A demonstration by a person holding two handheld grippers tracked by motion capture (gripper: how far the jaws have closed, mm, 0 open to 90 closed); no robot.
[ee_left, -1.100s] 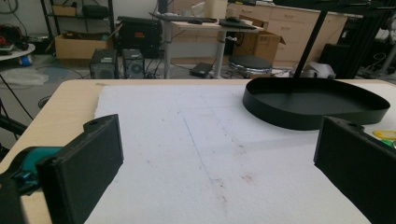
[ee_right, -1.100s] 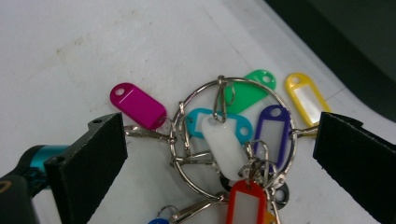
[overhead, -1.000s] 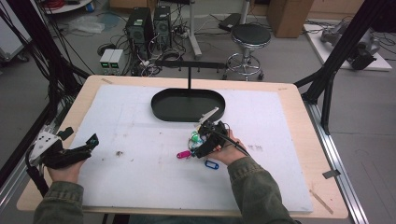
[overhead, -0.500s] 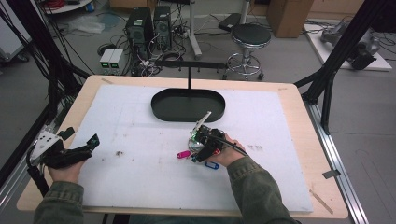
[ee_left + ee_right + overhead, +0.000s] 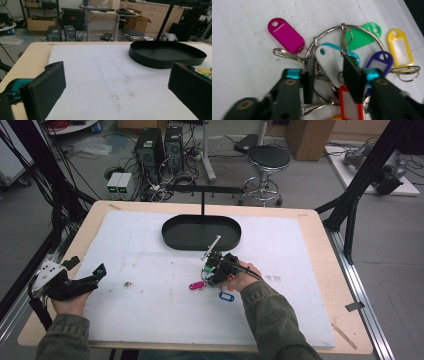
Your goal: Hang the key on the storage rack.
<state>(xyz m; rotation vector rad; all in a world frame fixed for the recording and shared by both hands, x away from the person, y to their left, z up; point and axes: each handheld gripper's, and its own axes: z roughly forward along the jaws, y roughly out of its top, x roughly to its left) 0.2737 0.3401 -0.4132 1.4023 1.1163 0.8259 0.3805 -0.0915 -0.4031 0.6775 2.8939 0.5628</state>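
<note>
Lighting's even and bright, looks like overhead room light, with only soft shadows. The white mat blows out a little. In the right gripper view the black fingers are blurry up close, while the key tags just past their tips are sharper, with glare on the metal ring. The left gripper view's near fingers are soft too, and lines bend at its edges.

**Operator's gear, itemised**

Your sleeves are olive-green cloth. Your left gripper is black, with a grey three-cornered plate and broad flat pads. Your right gripper has black jaws, teal metal blocks, brass-coloured pivot screws and a black cable.
</note>
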